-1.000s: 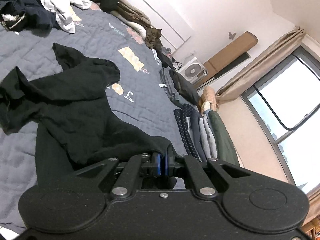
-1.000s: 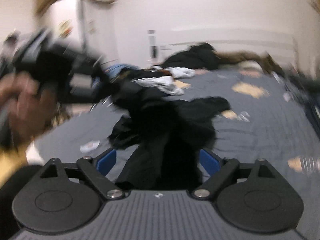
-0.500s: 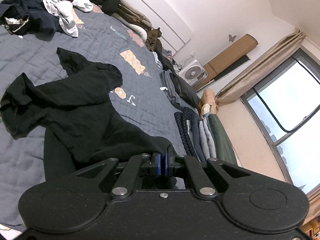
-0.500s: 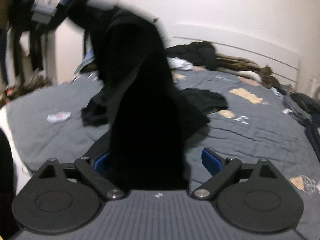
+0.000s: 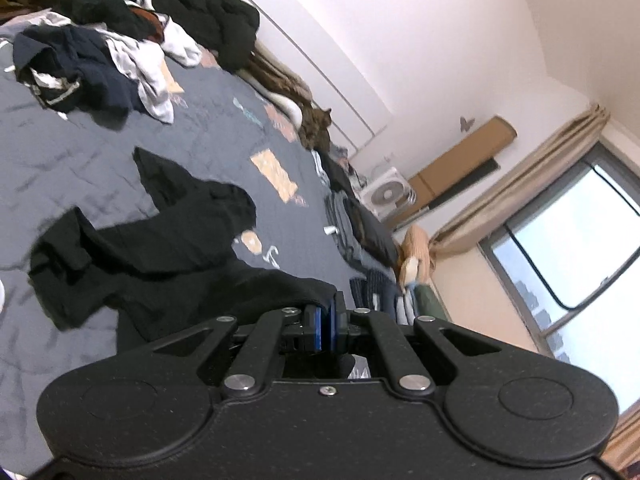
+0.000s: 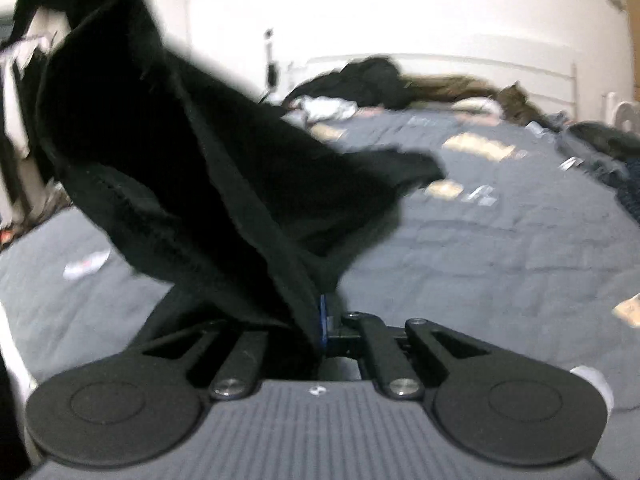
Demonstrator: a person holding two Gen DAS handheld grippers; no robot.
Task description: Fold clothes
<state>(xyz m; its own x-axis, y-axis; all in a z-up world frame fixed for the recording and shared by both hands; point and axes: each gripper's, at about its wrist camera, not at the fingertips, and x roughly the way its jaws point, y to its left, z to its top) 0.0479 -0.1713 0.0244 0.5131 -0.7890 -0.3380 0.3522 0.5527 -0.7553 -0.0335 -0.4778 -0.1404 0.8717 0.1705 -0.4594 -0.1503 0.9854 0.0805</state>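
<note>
Bare quilt (image 5: 80, 168) lies open beyond the black garment (image 5: 160, 248); a clothes heap (image 5: 100, 56) blocks the far end.

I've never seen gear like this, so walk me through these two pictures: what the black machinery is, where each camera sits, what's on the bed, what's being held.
No robot here: a person holds a two-finger gripper in each hand, with a camera on each looking forward along its fingers. One picture is from the left gripper, the other from the right gripper; the black plates at the bottom are the tools' own bodies. Both look over a bed with a grey quilt, a heap of unfolded clothes, folded piles at the edge and a cat. Both grippers are shut on one black garment; the right one has just closed on it.
</note>
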